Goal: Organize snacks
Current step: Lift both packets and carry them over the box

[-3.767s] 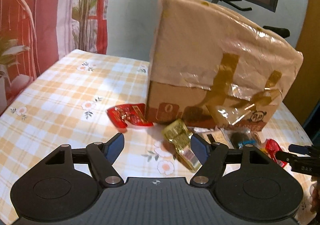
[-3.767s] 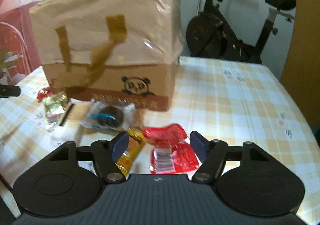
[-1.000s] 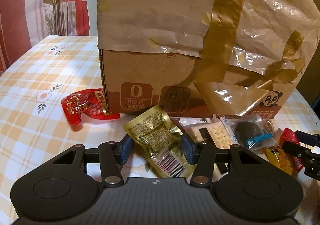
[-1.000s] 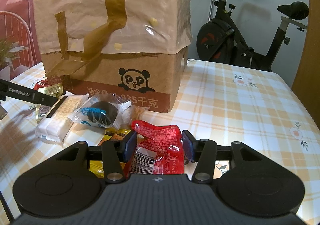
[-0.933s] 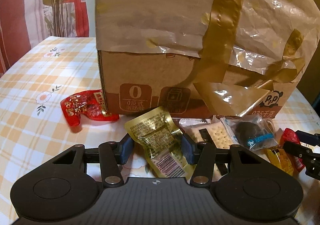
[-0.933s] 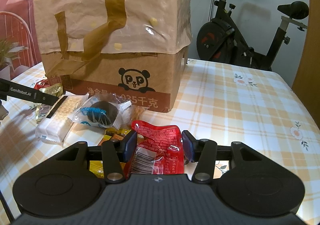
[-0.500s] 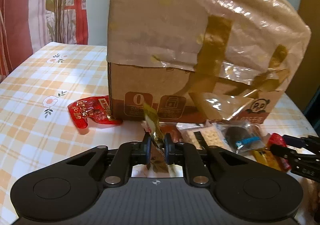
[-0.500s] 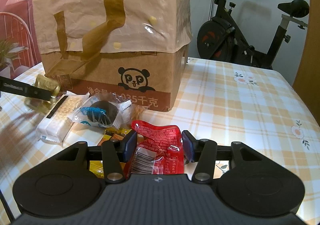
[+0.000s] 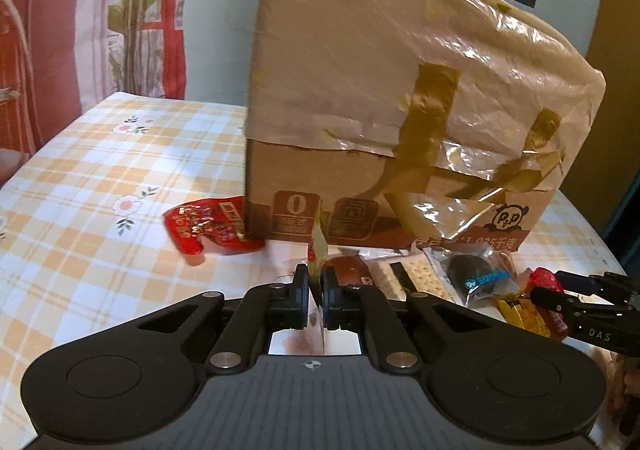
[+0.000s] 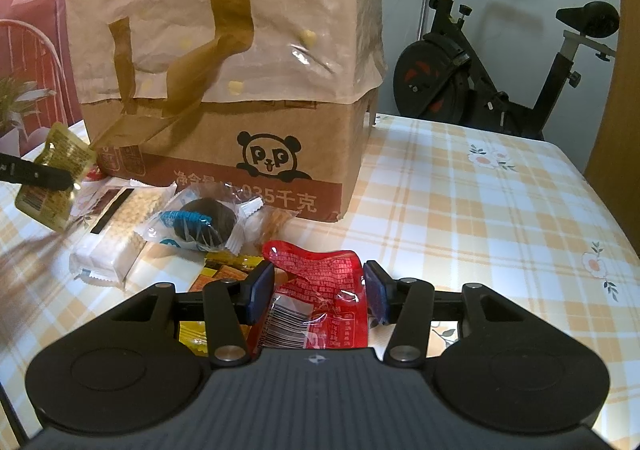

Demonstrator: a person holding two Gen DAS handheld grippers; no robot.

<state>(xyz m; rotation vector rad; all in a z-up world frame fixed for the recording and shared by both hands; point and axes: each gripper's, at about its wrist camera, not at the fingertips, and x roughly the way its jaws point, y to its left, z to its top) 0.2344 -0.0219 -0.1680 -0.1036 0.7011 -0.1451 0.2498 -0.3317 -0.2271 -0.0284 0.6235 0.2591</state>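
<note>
Left gripper [image 9: 315,296], open w/ the crinkly gold foil snack packet [image 9: 317,250] flat a sec ago, now pinches it edge-on, lifted in front of the tall plastic-draped cardboard box [image 9: 400,122]: pick done, stowing next. Right gripper [image 10: 319,291], jaws apart, straddles the red plastic snack pouch [image 10: 320,282] near the box's front-right corner. Bare checked tablecloth [image 10: 500,210] right of box; other packets crowd its front.

Exercise bike [image 10: 500,62] behind checked tablecloth [image 10: 480,202]; perhaps a plant [image 9: 136,10].

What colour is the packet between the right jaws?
Red packet, with a white barcode patch; the right wrist view shows it best.
</note>
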